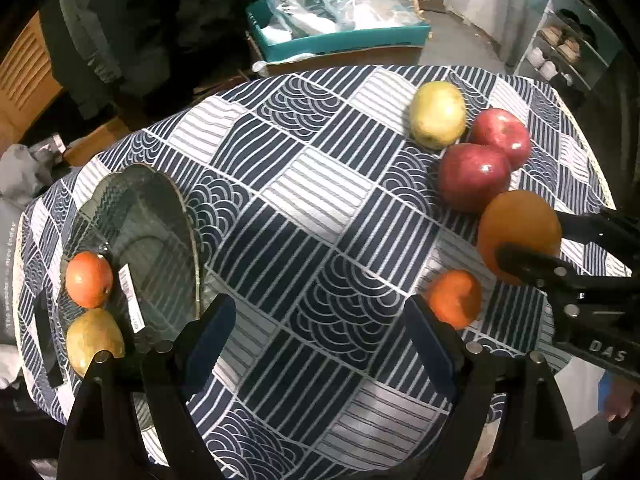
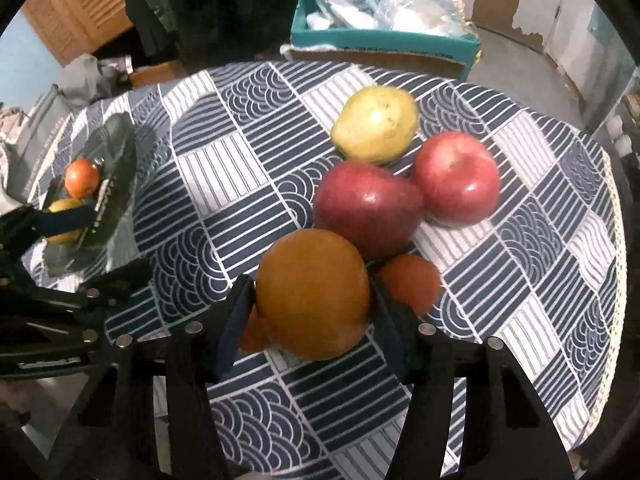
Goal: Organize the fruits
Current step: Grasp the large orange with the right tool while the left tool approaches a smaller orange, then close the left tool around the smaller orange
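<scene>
Patterned navy-and-white cloth covered the round tabletop (image 1: 320, 216); a teal tray (image 1: 340, 40) of wrapped goods stood beyond its far edge. Right tongs (image 2: 312, 300) were pinching a large orange (image 2: 312, 292), pads pressed on both flanks; whether it cleared the cloth could not be told. Left tongs (image 1: 320, 340) stood spread with nothing between them, over bare cloth. A small tangerine (image 1: 456, 298) lay just beside the orange; two red apples (image 2: 368, 208) (image 2: 456, 178) touched one another behind it, and a yellow pear (image 2: 376, 124) rested against them. A dark glass plate (image 1: 160, 216) sat at the left edge, holding a second tangerine (image 1: 89, 279) and a second pear (image 1: 94, 338), close together.
</scene>
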